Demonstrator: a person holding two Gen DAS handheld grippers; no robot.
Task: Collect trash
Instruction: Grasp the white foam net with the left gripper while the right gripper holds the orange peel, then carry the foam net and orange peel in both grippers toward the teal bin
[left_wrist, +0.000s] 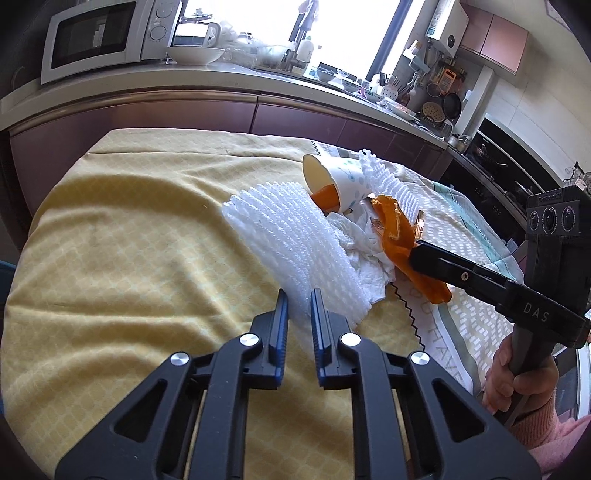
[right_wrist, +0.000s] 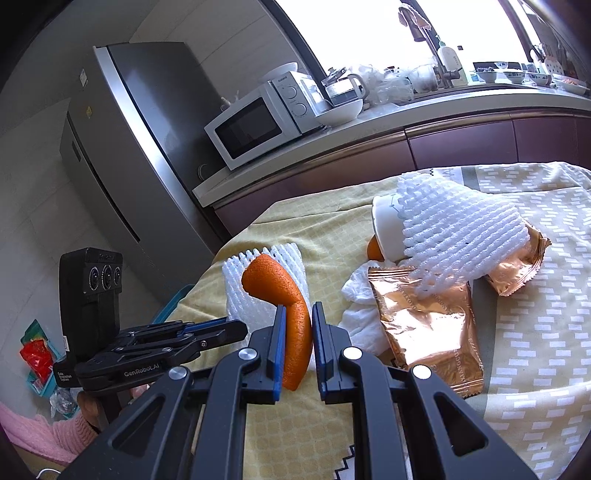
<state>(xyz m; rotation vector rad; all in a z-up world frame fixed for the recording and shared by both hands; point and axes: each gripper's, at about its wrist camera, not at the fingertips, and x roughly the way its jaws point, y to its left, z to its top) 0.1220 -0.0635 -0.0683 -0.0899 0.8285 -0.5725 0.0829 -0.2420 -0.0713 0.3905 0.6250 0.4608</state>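
Left gripper (left_wrist: 300, 308) fingers pinching one of two white foam nets (left_wrist: 291, 243), right gripper (right_wrist: 298, 321) fingers clamping one of two orange peels (right_wrist: 291, 314), ahead one paper cup (right_wrist: 388, 229), two copper wrappers (right_wrist: 424, 325), one tissue (right_wrist: 360, 317) on table (left_wrist: 129, 240)

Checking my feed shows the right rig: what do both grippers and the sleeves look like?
Both are matte black two-finger grippers with blue ribbed pads and silver pivot bolts. The right gripper reads "DAS", with a three-lens black camera box. The left gripper reads "GenRobot.AI". Both hands wear fuzzy pink sleeves.
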